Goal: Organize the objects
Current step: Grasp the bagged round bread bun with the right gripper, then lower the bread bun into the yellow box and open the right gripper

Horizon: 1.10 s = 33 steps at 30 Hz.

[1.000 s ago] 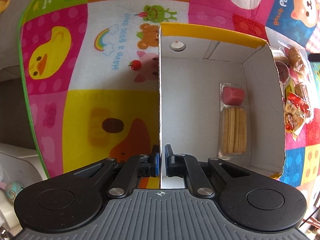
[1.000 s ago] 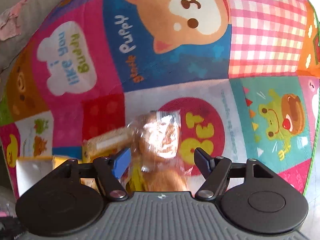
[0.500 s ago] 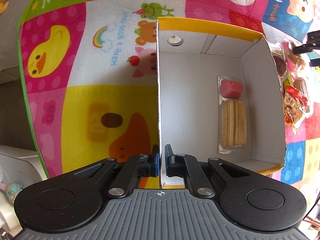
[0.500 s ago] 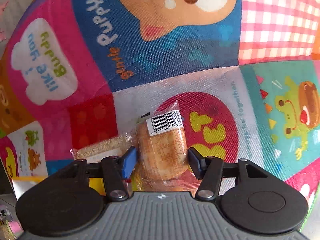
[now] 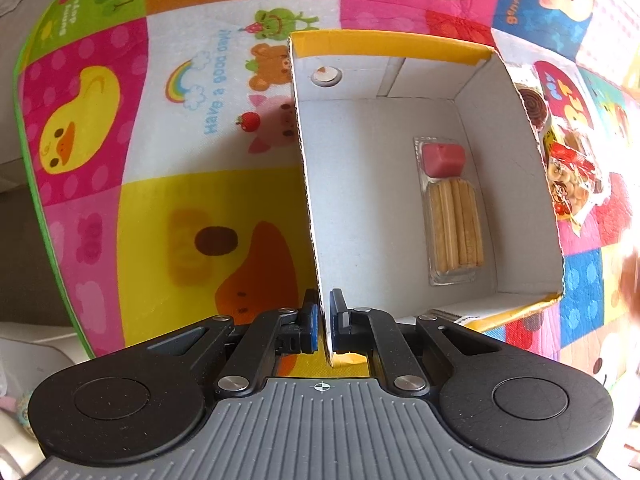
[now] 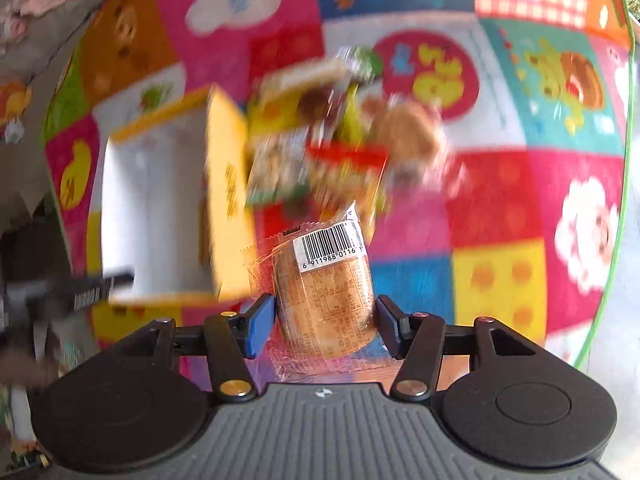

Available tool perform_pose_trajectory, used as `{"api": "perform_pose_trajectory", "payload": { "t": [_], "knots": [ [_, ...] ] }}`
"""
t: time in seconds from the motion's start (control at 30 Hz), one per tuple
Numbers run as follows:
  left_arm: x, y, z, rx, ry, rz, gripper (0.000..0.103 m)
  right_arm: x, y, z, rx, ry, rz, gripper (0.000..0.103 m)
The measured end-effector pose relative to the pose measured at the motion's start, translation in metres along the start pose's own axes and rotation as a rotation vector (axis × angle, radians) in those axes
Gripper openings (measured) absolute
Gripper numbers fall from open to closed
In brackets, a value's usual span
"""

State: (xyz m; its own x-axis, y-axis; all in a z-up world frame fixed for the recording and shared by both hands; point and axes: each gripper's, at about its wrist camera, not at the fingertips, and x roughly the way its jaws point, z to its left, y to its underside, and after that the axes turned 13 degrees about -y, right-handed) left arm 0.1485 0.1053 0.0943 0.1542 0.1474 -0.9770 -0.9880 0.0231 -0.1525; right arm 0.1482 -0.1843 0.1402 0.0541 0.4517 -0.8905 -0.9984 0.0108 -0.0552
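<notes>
While my left claw (image 5: 324, 322) pinches the box (image 5: 384, 208) by its 9 o'clock wall, one tray of sticks (image 5: 452, 208) lies inside at 3 o'clock. My right claw (image 6: 326, 322) is pressed on a wrapped bun (image 6: 326, 300), barcode up, lifted above the mat (image 6: 500, 200). Blurred snack packs (image 6: 320, 148) lie at 12 o'clock, just beside the box (image 6: 156, 200) at 10 o'clock.

Patchwork cartoon play mat (image 5: 224, 152) carrying an open cardboard box (image 5: 516, 152), yellow outside and white inside. Beside the box's right wall, a pile of wrapped snacks (image 5: 572, 184) lies directly on the mat, blurred in the right wrist view.
</notes>
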Motion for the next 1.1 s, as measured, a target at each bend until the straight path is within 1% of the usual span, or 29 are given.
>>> {"api": "perform_pose_trajectory", "payload": {
  "t": [0.1,0.23,0.33,0.5,0.63,0.77,0.9,1.0,1.03,1.07,1.1],
  "knots": [
    [0.0,0.002,0.001,0.016,0.009,-0.015,0.007,0.0,0.034,0.021,-0.01,0.009,0.045,0.055],
    [0.001,0.005,0.003,0.026,0.023,-0.039,0.007,-0.007,0.063,0.042,-0.018,0.025,0.041,0.055],
    [0.001,0.006,0.004,0.033,0.03,-0.051,0.007,-0.015,0.076,0.055,-0.015,0.031,0.021,0.055],
    [0.001,0.008,0.008,0.028,0.054,-0.064,0.008,-0.036,0.083,0.079,-0.059,0.004,-0.007,0.055],
    [0.001,0.009,0.011,0.005,0.074,-0.064,0.008,-0.058,0.071,0.103,-0.088,-0.038,-0.067,0.055],
    [0.003,0.01,0.015,-0.021,0.094,-0.058,0.008,-0.077,0.044,0.132,-0.129,-0.064,-0.139,0.055],
    [0.005,0.011,0.019,-0.048,0.114,-0.047,0.009,-0.084,0.013,0.159,-0.176,-0.068,-0.213,0.055],
    [0.006,0.012,0.02,-0.062,0.124,-0.047,0.009,-0.082,-0.009,0.172,-0.164,-0.11,-0.274,0.055],
    [0.006,0.013,0.021,-0.064,0.127,-0.047,0.009,-0.081,-0.016,0.174,-0.148,-0.134,-0.282,0.057],
    [0.007,0.013,0.021,-0.065,0.13,-0.046,0.009,-0.079,-0.021,0.175,-0.132,-0.156,-0.284,0.062],
    [0.007,0.013,0.021,-0.065,0.133,-0.044,0.009,-0.077,-0.025,0.176,-0.124,-0.168,-0.291,0.064]
  ]
}}
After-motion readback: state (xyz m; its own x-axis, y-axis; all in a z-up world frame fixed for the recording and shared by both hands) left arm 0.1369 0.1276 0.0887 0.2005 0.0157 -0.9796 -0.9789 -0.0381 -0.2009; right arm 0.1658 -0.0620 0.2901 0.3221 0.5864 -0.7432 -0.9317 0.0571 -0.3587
